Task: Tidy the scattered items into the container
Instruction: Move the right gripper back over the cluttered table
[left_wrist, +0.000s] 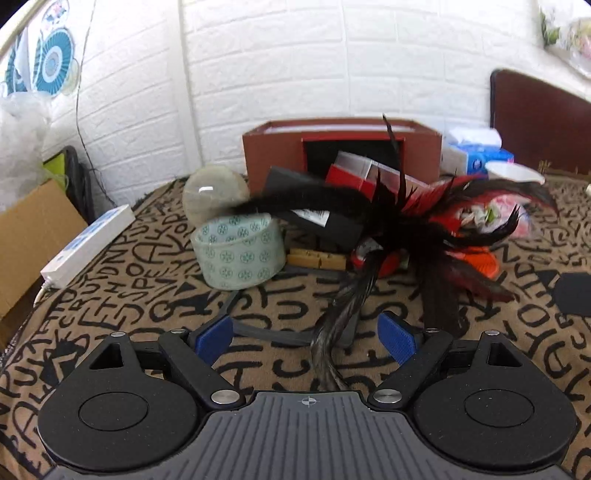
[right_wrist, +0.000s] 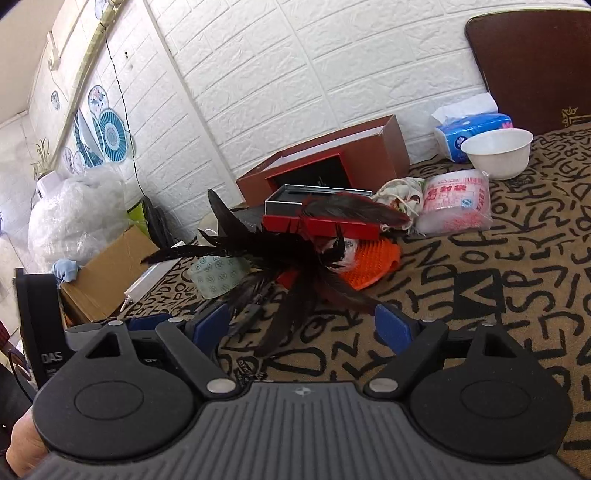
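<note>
A brown-red open box stands at the back by the wall. In front of it lies a heap: a black-and-red feather bundle, a patterned tape roll, a red small box, an orange brush and wooden clips. My left gripper is open just short of the heap, with one long feather lying loose between its pads. My right gripper is open too, with feather tips reaching between its fingers, untouched.
A lettered brown cloth covers the table. A white bowl, tissue pack and pink bag roll sit at the back right. A white power strip and cardboard box are at the left edge.
</note>
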